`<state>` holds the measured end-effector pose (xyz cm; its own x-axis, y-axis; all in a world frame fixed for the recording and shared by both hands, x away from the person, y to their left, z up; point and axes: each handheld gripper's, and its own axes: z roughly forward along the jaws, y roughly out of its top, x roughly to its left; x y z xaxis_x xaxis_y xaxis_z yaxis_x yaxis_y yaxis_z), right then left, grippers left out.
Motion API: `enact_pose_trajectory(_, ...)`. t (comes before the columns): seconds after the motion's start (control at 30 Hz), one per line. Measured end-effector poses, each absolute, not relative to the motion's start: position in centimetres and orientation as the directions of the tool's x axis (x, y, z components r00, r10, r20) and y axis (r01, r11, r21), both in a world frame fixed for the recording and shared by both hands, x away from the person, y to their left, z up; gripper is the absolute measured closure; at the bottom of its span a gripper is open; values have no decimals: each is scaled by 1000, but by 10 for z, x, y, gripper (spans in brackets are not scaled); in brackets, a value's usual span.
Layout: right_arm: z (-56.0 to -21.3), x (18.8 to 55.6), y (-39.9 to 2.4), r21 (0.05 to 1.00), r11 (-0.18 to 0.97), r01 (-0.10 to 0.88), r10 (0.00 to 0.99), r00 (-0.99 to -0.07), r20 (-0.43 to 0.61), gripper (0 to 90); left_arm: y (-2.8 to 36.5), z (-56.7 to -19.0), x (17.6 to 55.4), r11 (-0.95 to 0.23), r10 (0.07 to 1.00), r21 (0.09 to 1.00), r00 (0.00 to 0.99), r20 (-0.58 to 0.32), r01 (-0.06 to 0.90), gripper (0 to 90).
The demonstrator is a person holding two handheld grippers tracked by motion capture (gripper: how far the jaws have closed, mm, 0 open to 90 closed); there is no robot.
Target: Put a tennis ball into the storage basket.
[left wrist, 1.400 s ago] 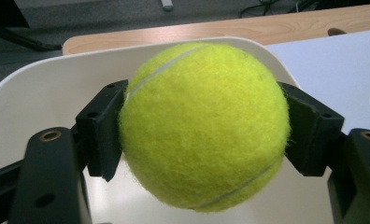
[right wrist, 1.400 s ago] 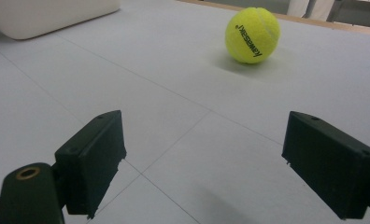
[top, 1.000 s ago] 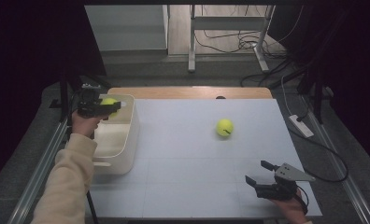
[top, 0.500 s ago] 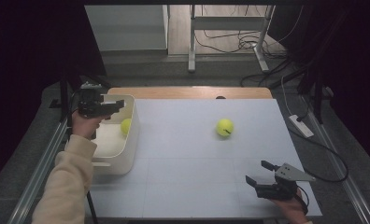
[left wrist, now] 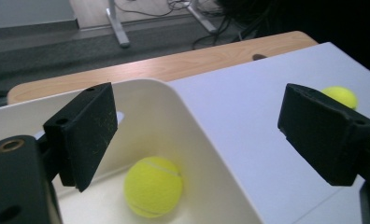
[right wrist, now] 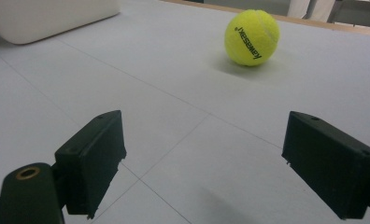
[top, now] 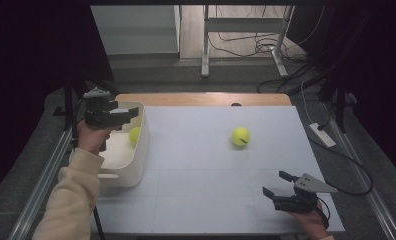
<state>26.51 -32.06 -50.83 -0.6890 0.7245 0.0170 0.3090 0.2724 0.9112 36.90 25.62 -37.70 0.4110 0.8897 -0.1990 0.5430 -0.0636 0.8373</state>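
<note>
White tabletop [top: 211, 165], cream bin [top: 136, 165] at its left edge; left gripper [top: 128, 113] hangs level over the bin, jaws spread, having just opened; tennis ball [top: 134, 135], gripped a second ago, now lies inside, half hidden by the wall; right gripper [top: 276, 184] spread, low, well right; second ball [top: 240, 136] between.

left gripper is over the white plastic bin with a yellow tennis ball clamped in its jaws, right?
Not clamped. The left gripper is over the white plastic bin, but its jaws are open and empty; the yellow tennis ball lies on the bin's floor, as the left gripper view shows.
</note>
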Motion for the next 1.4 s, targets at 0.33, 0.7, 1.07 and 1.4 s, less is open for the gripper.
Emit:
enact_pose_trajectory(0.33, -509, 269, -320, 914, 267, 306, 723, -691, 20, 129, 243, -375, 356, -70, 842, 855, 489, -225, 514, 133)
enact_pose_trajectory(0.7, -508, 269, -321, 918, 251, 306, 723, -691, 33, 130, 225, -375, 347, -87, 809, 864, 542, -229, 495, 132)
enact_pose_trajectory(1.07, -510, 269, -320, 912, 259, 317, 725, -688, 33, 130, 208, -375, 344, -115, 768, 876, 602, -221, 469, 132)
enact_pose_trajectory(1.4, -510, 266, -321, 918, 240, 317, 718, -694, 52, 129, 189, -374, 342, -142, 747, 877, 631, -209, 459, 135)
